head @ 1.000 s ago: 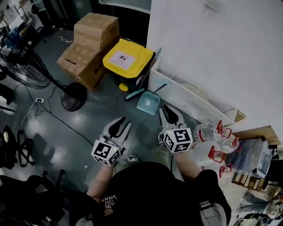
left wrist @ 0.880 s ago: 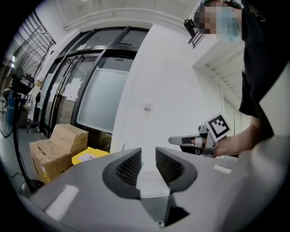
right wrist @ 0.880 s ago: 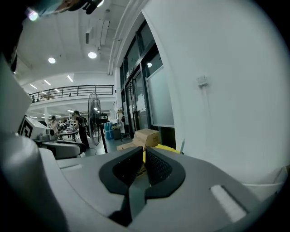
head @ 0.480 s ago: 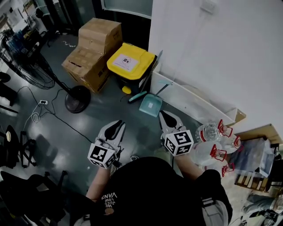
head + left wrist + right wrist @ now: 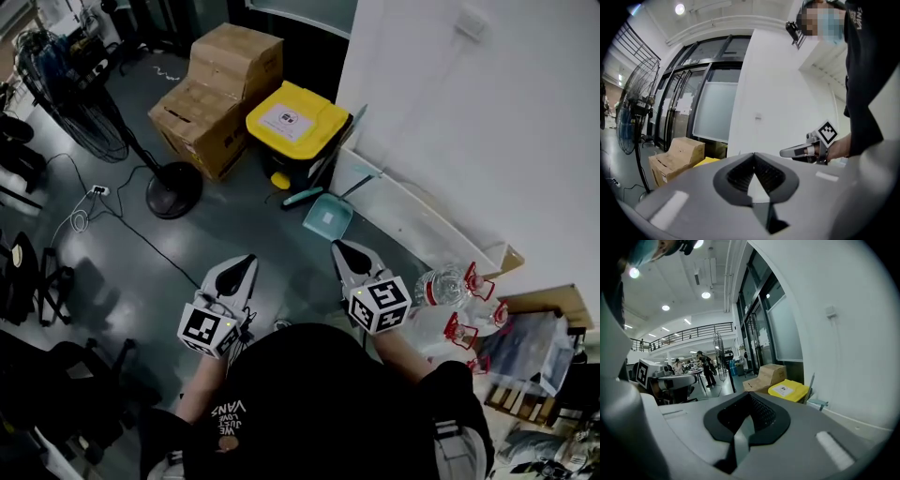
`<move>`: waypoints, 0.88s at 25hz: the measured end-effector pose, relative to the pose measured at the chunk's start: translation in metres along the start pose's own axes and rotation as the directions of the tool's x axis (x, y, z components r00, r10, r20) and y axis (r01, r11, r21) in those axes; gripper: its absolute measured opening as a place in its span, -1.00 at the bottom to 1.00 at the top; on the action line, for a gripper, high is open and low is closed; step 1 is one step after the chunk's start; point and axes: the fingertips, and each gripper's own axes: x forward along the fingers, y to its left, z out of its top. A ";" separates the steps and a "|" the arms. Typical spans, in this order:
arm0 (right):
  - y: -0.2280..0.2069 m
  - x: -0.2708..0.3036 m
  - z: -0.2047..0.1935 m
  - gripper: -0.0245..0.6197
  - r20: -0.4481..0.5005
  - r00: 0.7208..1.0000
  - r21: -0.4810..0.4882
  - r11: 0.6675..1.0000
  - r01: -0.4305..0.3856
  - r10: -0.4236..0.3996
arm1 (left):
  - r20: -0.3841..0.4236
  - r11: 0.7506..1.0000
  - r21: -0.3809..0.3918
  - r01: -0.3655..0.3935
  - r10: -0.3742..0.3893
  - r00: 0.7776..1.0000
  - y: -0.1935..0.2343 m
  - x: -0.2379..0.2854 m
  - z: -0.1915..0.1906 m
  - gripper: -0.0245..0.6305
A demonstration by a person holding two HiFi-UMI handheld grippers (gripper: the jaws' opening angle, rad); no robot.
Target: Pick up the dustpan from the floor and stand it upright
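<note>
Left tongs (image 5: 246, 261), right tongs (image 5: 339, 247) closed; dustpan (image 5: 328, 218) beside bin (image 5: 296, 120).

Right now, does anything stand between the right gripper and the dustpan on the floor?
Nothing visible does. Only bare floor lies between the right gripper, whose jaws are shut and empty, and the dustpan. The yellow bin stands beyond the dustpan, not in the path.
</note>
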 end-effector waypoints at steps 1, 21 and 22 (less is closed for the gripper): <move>0.005 0.003 -0.001 -0.92 -0.004 1.000 -0.003 1.000 -0.010 0.010 | -0.003 1.000 -0.003 -0.011 0.011 1.000 0.003 -0.003 0.000 -0.76; 0.038 0.036 -0.006 -0.92 -0.056 0.992 -0.035 0.992 -0.119 0.117 | 0.032 0.991 -0.044 -0.125 0.126 0.991 0.030 -0.017 -0.002 -0.76; 0.038 0.037 -0.006 -0.92 -0.056 0.992 -0.034 0.992 -0.119 0.117 | 0.033 0.991 -0.047 -0.126 0.128 0.991 0.031 -0.017 -0.003 -0.76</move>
